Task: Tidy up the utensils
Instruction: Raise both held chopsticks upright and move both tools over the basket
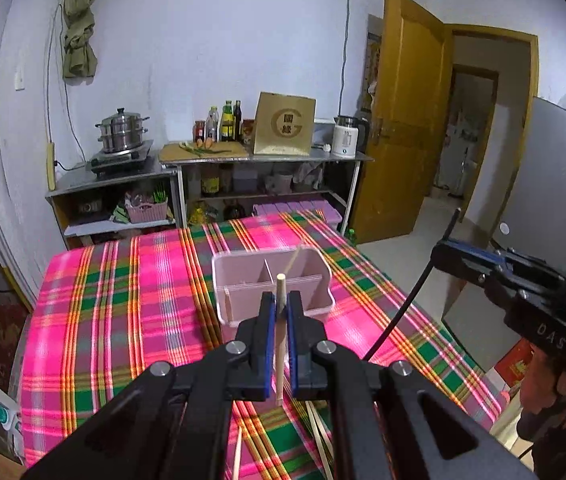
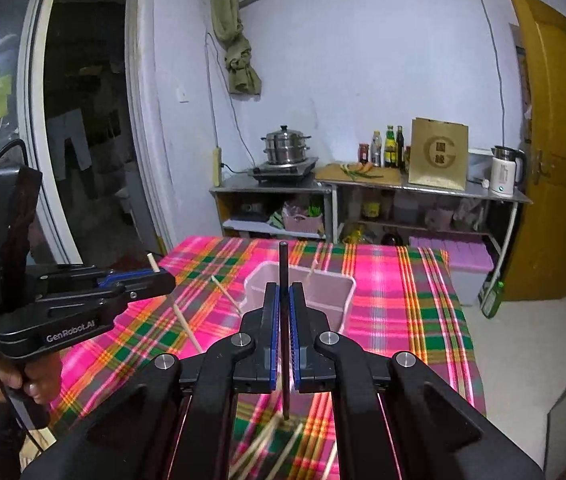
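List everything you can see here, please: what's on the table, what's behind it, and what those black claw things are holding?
Tablecloth: one, pink-green plaid, covers table.
Organizer box: one, pale pink, divided, mid-table.
Wooden chopstick: one, tan, upright in left claw.
Black chopstick: one, upright in right claw.
Loose chopsticks: several, tan, blurred, near table edge.
Steamer pot: one, steel, on stove.
Bottles: several, back counter.
Cardboard box: one, tan.
Kettle: one, white.
Door: one, yellow-brown, open.
Left gripper: black, blue pads, shut.
Right gripper: same, shut.
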Motion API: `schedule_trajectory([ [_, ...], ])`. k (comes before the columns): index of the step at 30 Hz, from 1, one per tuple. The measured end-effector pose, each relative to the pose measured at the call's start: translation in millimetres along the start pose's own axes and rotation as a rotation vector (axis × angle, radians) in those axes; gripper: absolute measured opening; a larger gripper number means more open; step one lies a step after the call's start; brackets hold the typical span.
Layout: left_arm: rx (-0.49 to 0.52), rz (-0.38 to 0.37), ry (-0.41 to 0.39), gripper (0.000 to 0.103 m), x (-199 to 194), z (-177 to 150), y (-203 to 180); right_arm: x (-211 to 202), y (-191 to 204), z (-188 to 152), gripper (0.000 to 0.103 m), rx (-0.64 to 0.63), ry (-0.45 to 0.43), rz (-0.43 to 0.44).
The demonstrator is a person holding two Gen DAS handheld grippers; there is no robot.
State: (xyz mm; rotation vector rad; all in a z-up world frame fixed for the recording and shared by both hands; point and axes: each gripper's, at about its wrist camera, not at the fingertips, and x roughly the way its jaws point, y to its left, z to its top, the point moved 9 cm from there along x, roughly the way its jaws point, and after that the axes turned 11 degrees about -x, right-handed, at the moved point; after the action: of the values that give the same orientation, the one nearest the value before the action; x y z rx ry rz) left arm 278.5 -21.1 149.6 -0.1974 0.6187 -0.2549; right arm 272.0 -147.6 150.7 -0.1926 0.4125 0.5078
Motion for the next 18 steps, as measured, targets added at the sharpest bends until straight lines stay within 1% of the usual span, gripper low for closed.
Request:
schedule_trajectory([
  [6, -0.011, -0.006, -0.053, 0.006, -2.2, 37.8, 0.4, 5.8, -2.8, 32.4, 0.005, 0.013, -0.056, 0.016],
  [9, -0.010, 0.008, -0.074, 0.006, 2.2, 54.5, 2.4, 10.0, -5.0, 45.1, 0.005, 0.019, -0.077, 0.018],
  [15, -0.004, 0.018, -0.099, 0.006, 16.1, 74.9, 6.0, 23.5, -11.9, 68.0, 0.005, 0.038, -0.114, 0.018],
  [18, -0.005, 0.025, -0.103, 0.006, 25.9, 79.5, 10.0, 31.7, -13.7, 70.6, 0.005, 0.040, -0.117, 0.017],
])
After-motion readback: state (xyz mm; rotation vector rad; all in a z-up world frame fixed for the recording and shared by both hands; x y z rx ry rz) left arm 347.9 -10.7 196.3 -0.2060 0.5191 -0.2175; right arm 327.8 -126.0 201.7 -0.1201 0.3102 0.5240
